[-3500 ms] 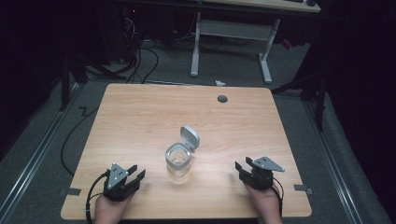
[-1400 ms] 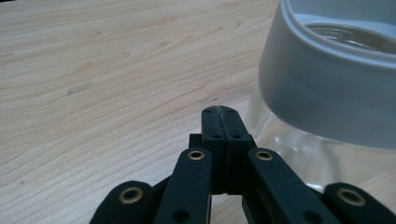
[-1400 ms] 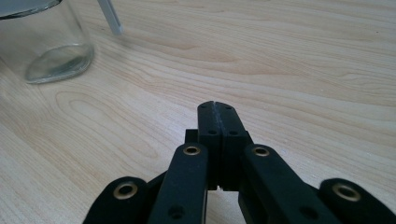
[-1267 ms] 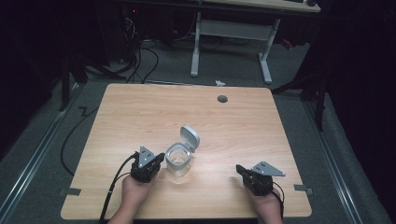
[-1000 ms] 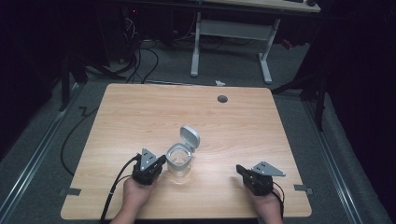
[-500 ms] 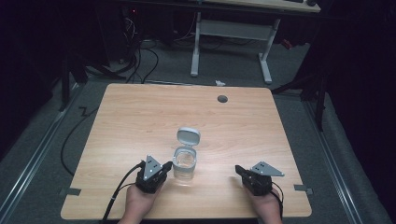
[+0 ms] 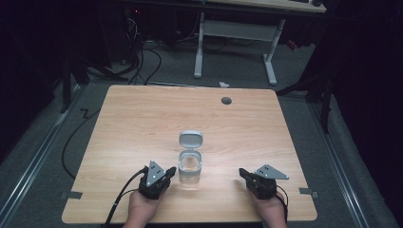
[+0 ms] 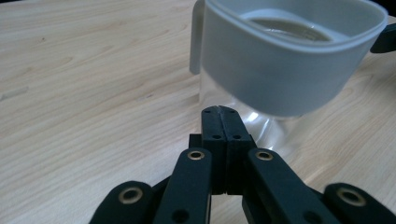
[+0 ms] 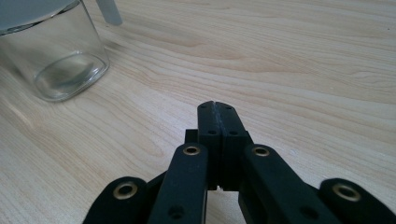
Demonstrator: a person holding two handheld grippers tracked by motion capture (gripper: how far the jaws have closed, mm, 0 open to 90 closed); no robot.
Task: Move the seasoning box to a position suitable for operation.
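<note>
A clear glass jar (image 7: 190,169) with a grey collar stands near the table's front middle, its grey hinged lid (image 7: 191,139) flipped up behind it. The jar (image 8: 285,70) looms close in the left gripper view, and its glass base (image 9: 56,60) sits at the upper left of the right gripper view. My left gripper (image 7: 170,173) is shut, its tips right against the jar's left side; its black jaws (image 8: 219,112) press together with nothing between them. My right gripper (image 7: 242,173) rests on the table to the jar's right, apart from it, jaws closed and empty (image 9: 215,106).
The wooden table (image 7: 142,118) has a round cable hole (image 7: 226,100) at its far side. A black cable (image 7: 119,204) trails from the left gripper over the front edge. A white desk frame (image 7: 233,33) stands on the floor beyond.
My left gripper has moved right and slightly back toward the front edge, still beside the jar. The jar has shifted a little toward the front right and its lid now faces the camera. The right gripper stayed put.
</note>
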